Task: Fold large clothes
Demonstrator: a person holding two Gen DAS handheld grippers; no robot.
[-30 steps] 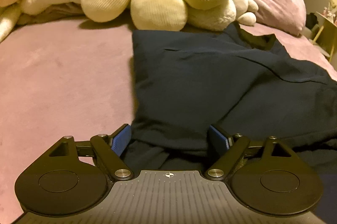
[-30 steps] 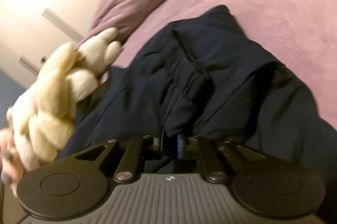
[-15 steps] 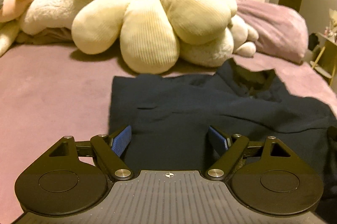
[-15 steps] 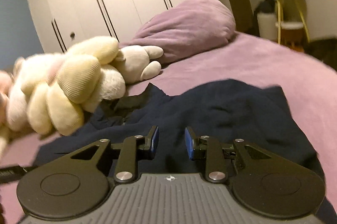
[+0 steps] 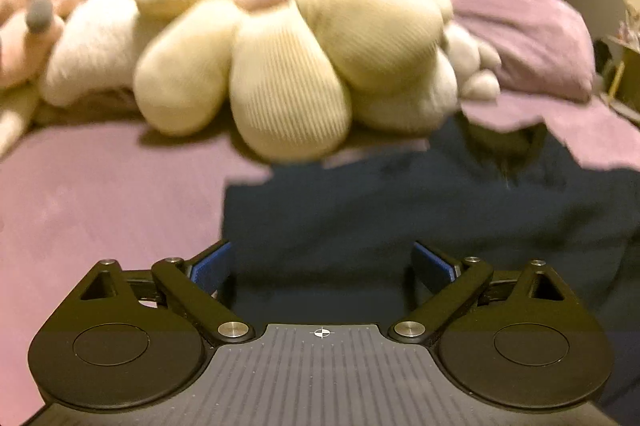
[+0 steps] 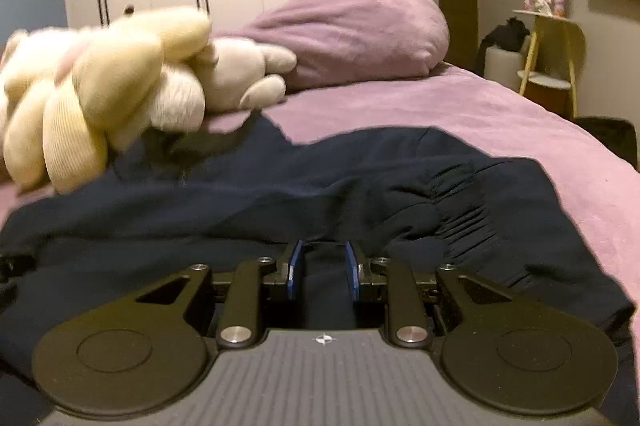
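A large dark navy garment lies spread on the purple bed, its collar toward the plush toys. It also shows in the right wrist view, with a gathered cuff at the right. My left gripper is wide open, low over the garment's near left part, holding nothing. My right gripper is partly open, jaws a narrow gap apart, just above the cloth near the cuff, holding nothing.
A big cream flower plush and other soft toys lie at the head of the bed. A purple pillow sits beside them. White wardrobes stand behind. A yellow side table is to the right.
My right gripper let go of the garment fold, opened and levelled out. Both grippers have tilted up and drawn back. The garment now lies flatter.
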